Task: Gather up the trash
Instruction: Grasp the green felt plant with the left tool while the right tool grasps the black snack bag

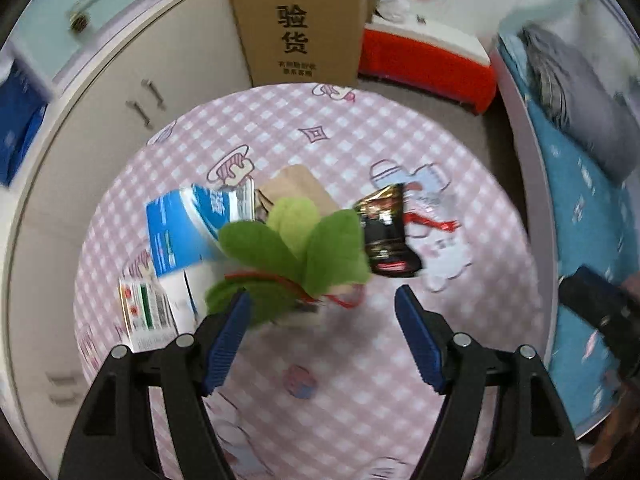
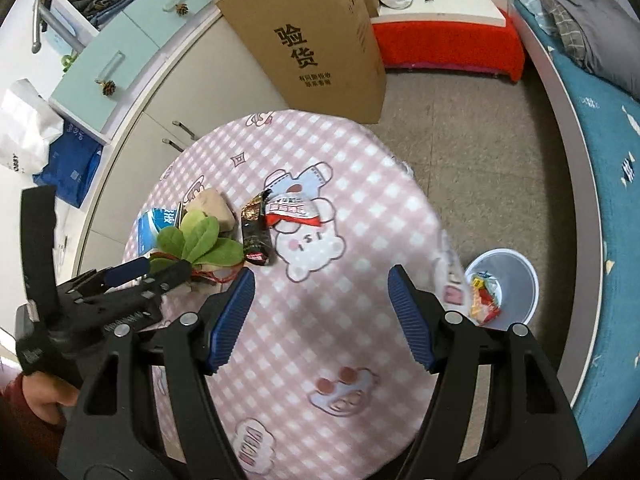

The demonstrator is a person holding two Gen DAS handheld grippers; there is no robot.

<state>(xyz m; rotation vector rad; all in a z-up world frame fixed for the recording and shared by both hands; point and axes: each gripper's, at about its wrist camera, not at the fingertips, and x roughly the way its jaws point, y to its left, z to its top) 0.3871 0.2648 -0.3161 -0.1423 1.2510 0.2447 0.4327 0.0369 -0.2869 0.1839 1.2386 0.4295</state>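
A pile of trash lies on the pink checked round table (image 1: 360, 380) (image 2: 360, 216): a blue and white carton (image 1: 180, 228) (image 2: 154, 226), a tan paper bag (image 1: 300, 184) (image 2: 212, 204), a black snack wrapper (image 1: 386, 232) (image 2: 256, 236), a red and white wrapper (image 2: 294, 210) and green felt leaves with red string (image 1: 296, 248) (image 2: 204, 244). My left gripper (image 1: 322, 300) (image 2: 160, 270) is open, close to the leaves. My right gripper (image 2: 320, 280) is open and empty above the table's middle.
A white bin (image 2: 504, 284) holding wrappers stands on the floor right of the table. A tall cardboard box (image 2: 316, 36) (image 1: 304, 20) stands behind the table. Cabinets (image 2: 180, 92) run along the left, a blue bed (image 2: 600, 184) along the right.
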